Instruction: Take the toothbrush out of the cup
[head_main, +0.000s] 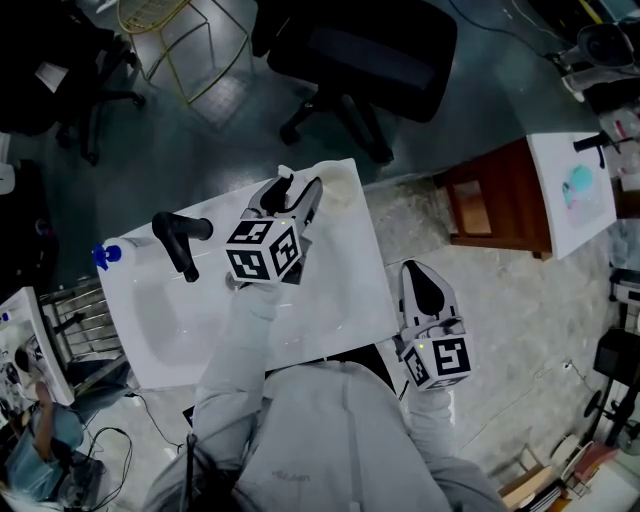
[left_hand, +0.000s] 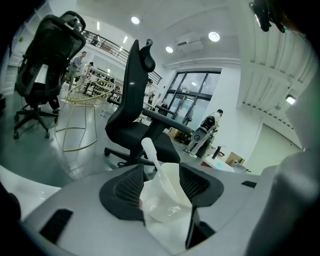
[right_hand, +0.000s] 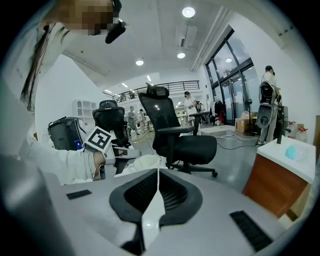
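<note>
My left gripper (head_main: 292, 196) is raised over the far right part of the white sink top (head_main: 340, 290), shut on a pale plastic cup (left_hand: 165, 210). The cup fills the space between the black pads, which press its sides. A white toothbrush (left_hand: 150, 150) stands in the cup, and its end sticks up above the rim and shows past the jaws (head_main: 285, 173). My right gripper (head_main: 425, 285) hangs off the sink's right edge, above the floor, shut with nothing in it (right_hand: 156, 192). From there I see the left gripper's marker cube (right_hand: 100, 140) and the cup (right_hand: 145, 162) to the left.
A black faucet (head_main: 178, 240) rises from the sink's left side, with a blue-capped bottle (head_main: 105, 255) beside it. A pale round object (head_main: 342, 188) lies on the far right corner. A black office chair (head_main: 370, 50) stands beyond, and a wooden cabinet (head_main: 495, 200) to the right.
</note>
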